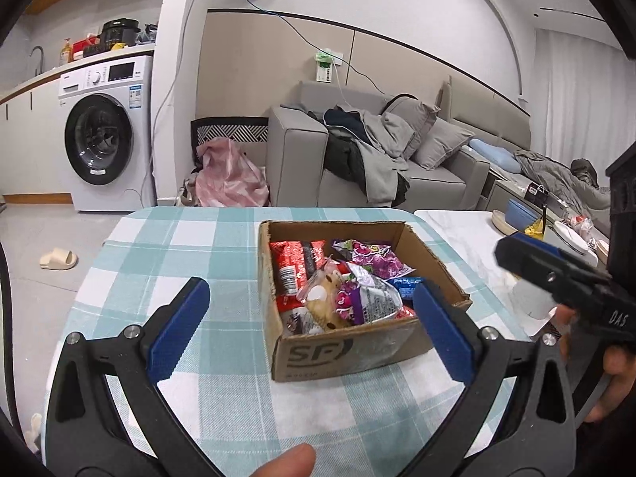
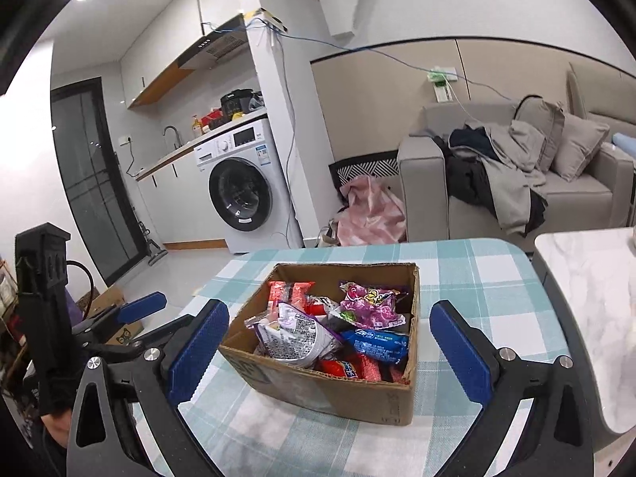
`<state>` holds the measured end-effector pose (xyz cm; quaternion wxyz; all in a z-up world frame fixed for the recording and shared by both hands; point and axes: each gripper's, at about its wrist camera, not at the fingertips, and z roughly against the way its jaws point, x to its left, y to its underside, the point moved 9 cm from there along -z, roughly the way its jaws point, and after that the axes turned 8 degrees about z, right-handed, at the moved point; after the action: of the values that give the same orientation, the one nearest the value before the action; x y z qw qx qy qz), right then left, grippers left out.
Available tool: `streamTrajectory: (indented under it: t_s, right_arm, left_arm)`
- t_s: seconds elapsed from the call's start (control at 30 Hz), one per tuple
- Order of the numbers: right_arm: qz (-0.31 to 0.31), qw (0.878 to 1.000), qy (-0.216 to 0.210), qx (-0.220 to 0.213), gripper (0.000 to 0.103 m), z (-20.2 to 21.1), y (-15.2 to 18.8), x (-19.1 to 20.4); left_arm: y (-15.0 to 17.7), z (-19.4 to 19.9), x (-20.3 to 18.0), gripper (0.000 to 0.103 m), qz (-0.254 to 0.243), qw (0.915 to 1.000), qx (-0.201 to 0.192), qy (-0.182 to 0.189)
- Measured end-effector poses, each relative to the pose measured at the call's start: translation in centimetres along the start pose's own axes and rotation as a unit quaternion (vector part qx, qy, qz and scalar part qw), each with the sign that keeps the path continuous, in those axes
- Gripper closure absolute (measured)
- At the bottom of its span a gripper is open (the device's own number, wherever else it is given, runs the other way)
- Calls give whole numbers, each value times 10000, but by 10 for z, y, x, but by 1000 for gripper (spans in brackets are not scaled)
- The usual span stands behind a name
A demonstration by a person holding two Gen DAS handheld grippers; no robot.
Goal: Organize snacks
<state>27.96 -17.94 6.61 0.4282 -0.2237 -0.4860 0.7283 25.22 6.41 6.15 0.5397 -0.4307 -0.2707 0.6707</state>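
We hold both tongs spread wide and empty above the bench (image 1: pixel 167 238), draped in a teal-and-white checked cloth. The left tongs (image 1: pixel 310 318) frame the open brown cardboard box (image 1: pixel 349 351), which sits at twelve o'clock from them, their blue pads clear of its walls. The right tongs (image 2: pixel 330 351) straddle the same box without touching it. Inside lie the snacks: a purple foil packet (image 2: pixel 373 304), a red wrapper (image 1: pixel 292 258), and a blue wrapped bar (image 2: pixel 381 344), piled loosely together.
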Motion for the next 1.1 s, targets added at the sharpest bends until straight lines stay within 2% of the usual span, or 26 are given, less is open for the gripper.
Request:
streamTrajectory:
  t_s: [0.23,0.5,0.63,0.87,1.1]
  right_arm:
    - [300,9994,111,-123,0,26,9,4]
    - [355,9991,239,-22,0,35,46,-1]
    - [403,9989,213,-95,0,37,64,-2]
    - [586,9976,213,-286,0,38,85,0]
    - [641,9968,221,-420,0,36,97,-1]
  left_arm:
    - [13,34,8,1,-14,9999,-108,-69]
    - [44,50,19,1,-134,9996,-163,-171]
    - [60,39,17,1,-178,9996,-88,-204]
    - [84,20,16,1,-186,9994,-231,-180]
    - [91,12,23,1,-148,9989,-417,-184]
